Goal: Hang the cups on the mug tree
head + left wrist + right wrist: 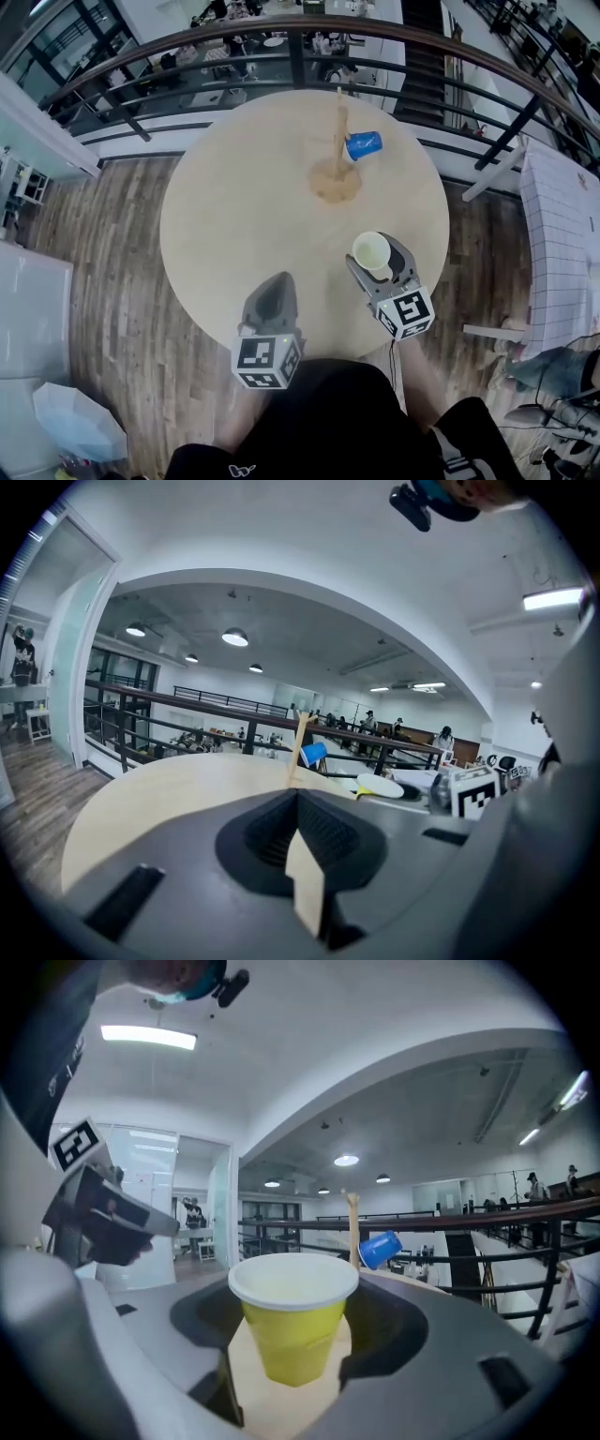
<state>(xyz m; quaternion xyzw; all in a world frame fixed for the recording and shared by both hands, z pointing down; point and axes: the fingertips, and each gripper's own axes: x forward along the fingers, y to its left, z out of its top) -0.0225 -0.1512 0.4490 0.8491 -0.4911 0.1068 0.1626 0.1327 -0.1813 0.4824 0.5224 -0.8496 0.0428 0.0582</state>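
Head view: high up, facing steeply down on round table (234,206). Gripper views: low at near edge, facing almost level across it. All share mug tree (342,122), blue cup (364,145).

Table (234,216) matt pale wood; mug tree (341,122) wood; yellow cup (292,1340) smooth.

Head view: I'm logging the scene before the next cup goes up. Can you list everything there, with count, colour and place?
table: one, pale wood, round, centre
mug tree: one, wooden, on the table's far side
blue cup: one, hung on the tree's right side
yellow cup: one, white inside, upright between the right gripper's jaws
railing: one, dark, curving behind the table
floor: wood planks, around the table
left gripper: one, grey, jaws together, empty, over the near edge
right gripper: one, grey, closed on the yellow cup
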